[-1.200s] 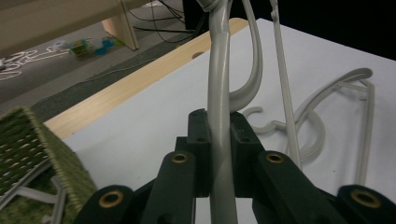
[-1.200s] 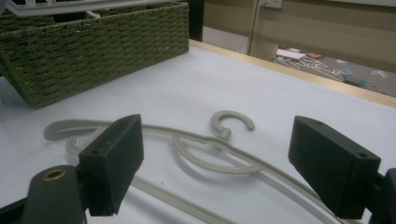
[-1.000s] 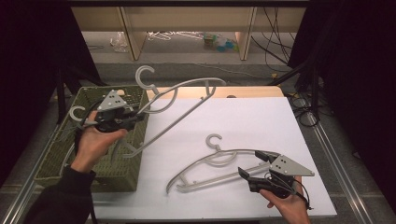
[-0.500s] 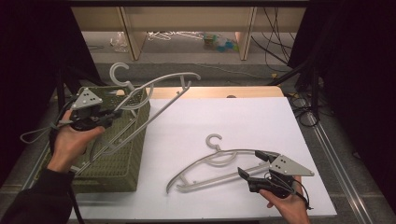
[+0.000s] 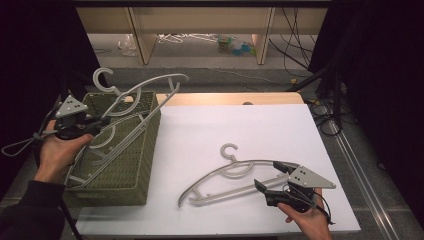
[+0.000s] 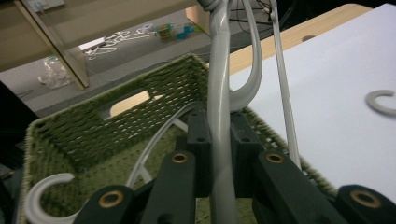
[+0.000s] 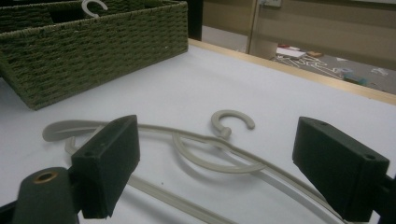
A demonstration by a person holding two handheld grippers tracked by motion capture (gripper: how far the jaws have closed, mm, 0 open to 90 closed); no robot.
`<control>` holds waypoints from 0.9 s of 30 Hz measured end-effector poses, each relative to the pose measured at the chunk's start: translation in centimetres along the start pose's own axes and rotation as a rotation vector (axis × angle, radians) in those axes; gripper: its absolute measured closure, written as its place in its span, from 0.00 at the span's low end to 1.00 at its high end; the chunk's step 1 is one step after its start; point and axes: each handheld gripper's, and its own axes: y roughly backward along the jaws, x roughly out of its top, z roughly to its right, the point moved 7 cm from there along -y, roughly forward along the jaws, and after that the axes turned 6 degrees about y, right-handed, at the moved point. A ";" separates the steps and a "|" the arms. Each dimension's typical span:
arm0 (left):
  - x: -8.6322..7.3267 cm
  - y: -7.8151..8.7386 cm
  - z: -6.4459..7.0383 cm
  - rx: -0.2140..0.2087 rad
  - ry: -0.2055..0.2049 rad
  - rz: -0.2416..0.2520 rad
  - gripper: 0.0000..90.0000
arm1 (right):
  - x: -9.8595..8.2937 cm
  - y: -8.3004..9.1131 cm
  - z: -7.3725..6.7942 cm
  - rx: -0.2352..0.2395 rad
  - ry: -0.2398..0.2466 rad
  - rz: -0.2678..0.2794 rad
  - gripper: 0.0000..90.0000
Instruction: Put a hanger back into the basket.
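My left gripper (image 5: pixel 85 125) is shut on the arm of a grey plastic hanger (image 5: pixel 145 84), which slants over a green woven basket (image 5: pixel 142 165) at the table's left, hook up and low end inside the basket. In the left gripper view the jaws (image 6: pixel 218 140) clamp that hanger (image 6: pixel 218 88). Inside the basket (image 6: pixel 116 93) lies a second hanger (image 6: pixel 35 191). Another grey hanger (image 5: pixel 250 161) lies flat on the white tabletop at the front right. My right gripper (image 5: pixel 270 176) is open beside it; in the right gripper view its jaws (image 7: pixel 224 163) straddle the hanger (image 7: pixel 224 140) without touching.
The white tabletop (image 5: pixel 240 125) has a wooden strip (image 5: pixel 225 98) along its far edge. Beyond it the floor holds loose hangers (image 5: pixel 185 36) and litter between shelf posts. Cables (image 5: pixel 320 107) trail at the right. The basket's wall (image 7: pixel 93 46) stands left of the lying hanger.
My left gripper has carried its hanger leftward from over the table to over the basket, its low end now inside. The right gripper and the lying hanger have not moved.
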 end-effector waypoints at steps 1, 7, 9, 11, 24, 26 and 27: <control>-0.1 0.0 -0.3 0.003 0.009 0.003 0.90 | 0.0 0.0 0.0 0.000 -0.001 -0.001 0.18; -0.9 0.5 -2.2 0.038 0.011 -0.003 0.90 | 0.1 -0.2 0.0 -0.002 -0.002 0.023 0.18; -1.2 0.7 -2.7 0.050 0.010 -0.012 0.90 | 0.0 -0.2 0.0 0.002 -0.001 0.015 0.18; -1.4 0.7 -3.1 0.056 0.008 -0.011 0.90 | 0.0 0.0 0.0 -0.001 0.001 -0.003 0.18; -3.2 0.9 -5.2 0.083 0.020 -0.023 0.90 | 0.0 -0.2 -0.1 0.002 0.000 0.014 0.18; -3.6 1.0 -5.6 0.093 0.019 -0.029 0.90 | 0.0 -0.2 -0.1 0.002 0.000 0.014 0.18; -3.7 1.0 -5.7 0.102 0.020 -0.033 0.90 | 0.0 -0.2 -0.1 0.002 0.001 0.015 0.18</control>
